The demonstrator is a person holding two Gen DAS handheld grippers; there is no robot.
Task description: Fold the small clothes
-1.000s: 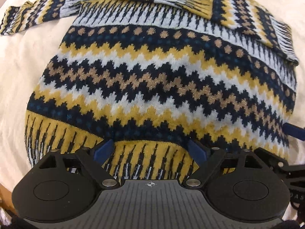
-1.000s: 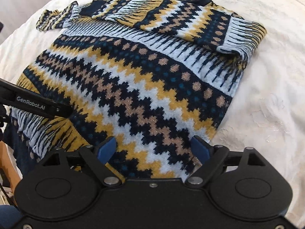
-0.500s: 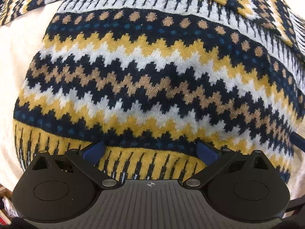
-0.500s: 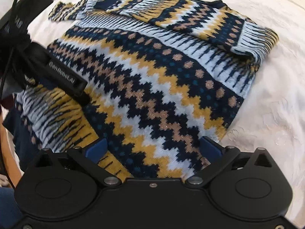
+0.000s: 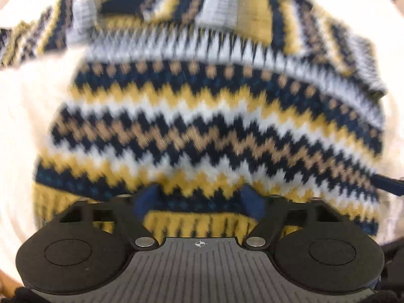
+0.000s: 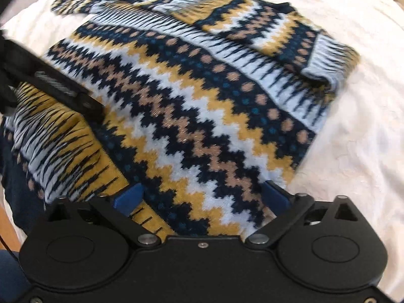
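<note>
A knitted sweater [image 5: 202,131] in navy, yellow, white and tan zigzags lies spread on a white cloth, with one sleeve folded across its top. It also shows in the right wrist view [image 6: 192,116]. My left gripper [image 5: 199,200] is open, its blue fingertips astride the sweater's yellow hem. My right gripper [image 6: 202,197] is open, its fingertips over the hem near the sweater's right corner. The left gripper's black body [image 6: 55,85] shows at the left of the right wrist view, over the hem. The left wrist view is blurred.
The white cloth [image 6: 353,131] covers the surface around the sweater. The other sleeve [image 5: 32,40] trails off to the far left. A wooden edge [image 6: 7,227] shows at the lower left.
The left gripper has pulled back and its jaws have narrowed a little; more of the sweater shows. The hem under it has bunched up. The right gripper has closed in on the hem.
</note>
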